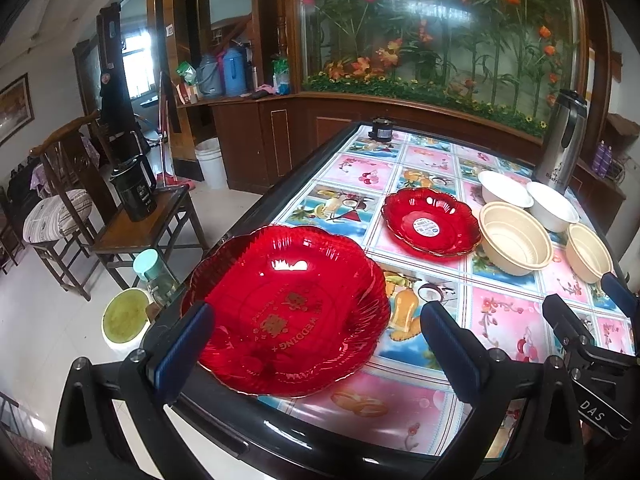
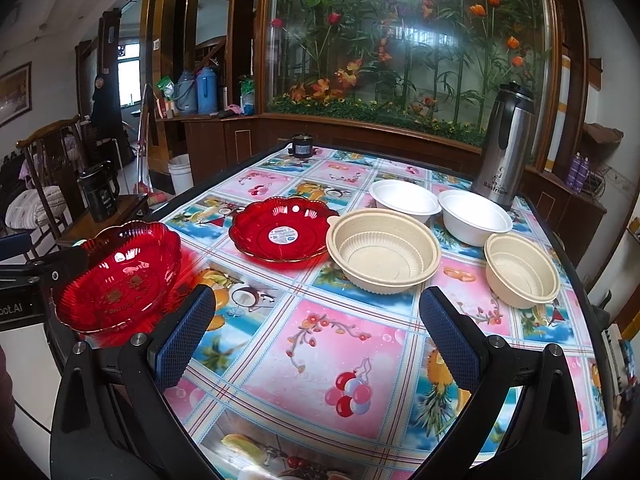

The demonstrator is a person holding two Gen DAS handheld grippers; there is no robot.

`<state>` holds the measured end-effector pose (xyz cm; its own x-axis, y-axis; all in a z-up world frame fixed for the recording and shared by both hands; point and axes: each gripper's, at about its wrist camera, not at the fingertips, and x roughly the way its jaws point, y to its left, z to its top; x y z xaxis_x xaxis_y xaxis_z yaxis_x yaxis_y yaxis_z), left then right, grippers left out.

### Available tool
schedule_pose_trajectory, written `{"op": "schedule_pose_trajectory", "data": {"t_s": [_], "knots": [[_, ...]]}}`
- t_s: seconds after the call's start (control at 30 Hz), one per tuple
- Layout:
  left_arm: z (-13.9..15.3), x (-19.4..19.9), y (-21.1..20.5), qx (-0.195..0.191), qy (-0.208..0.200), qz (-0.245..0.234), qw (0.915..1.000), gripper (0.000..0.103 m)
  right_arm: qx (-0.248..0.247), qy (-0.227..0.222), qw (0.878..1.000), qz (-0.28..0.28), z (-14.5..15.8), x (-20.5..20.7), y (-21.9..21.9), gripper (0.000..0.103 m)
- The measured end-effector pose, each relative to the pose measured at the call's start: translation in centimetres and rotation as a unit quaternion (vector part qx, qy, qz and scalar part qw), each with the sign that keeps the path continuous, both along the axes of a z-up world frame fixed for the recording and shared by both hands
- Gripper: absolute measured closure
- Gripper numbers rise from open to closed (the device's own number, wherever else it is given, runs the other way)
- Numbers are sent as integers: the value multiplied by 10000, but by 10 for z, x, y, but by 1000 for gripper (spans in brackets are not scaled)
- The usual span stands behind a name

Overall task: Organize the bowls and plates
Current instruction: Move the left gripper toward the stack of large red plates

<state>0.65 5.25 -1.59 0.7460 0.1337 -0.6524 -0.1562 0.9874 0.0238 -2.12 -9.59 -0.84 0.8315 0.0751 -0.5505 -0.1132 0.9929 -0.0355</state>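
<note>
A large red scalloped plate lies at the table's near left corner, between the open jaws of my left gripper; it also shows in the right wrist view. A smaller red plate with a sticker lies mid-table. A big beige bowl, a small beige bowl and two white bowls stand to the right. My right gripper is open and empty above the tablecloth; it shows at the right edge of the left wrist view.
A steel thermos stands at the back right behind the white bowls. A small dark jar sits at the table's far edge. The table rim is black. Left of the table stand a wooden chair with a black kettle and a bottle.
</note>
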Motion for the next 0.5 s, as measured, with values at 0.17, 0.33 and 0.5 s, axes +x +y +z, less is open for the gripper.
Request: {"op": "schedule_pose_trajectory", "data": {"t_s": [0.17,0.33,0.5], "knots": [[-1,0,4,1,4,35,10000,0,-10,24,10000,44,-2,2,5,0],[-2,1,10,-32,21,100,9999,0,-21,29,10000,72,-1,3,11,0],[-6,2,17,-29,57,165,9998,0,7,20,9999,138,2,7,19,0]]}}
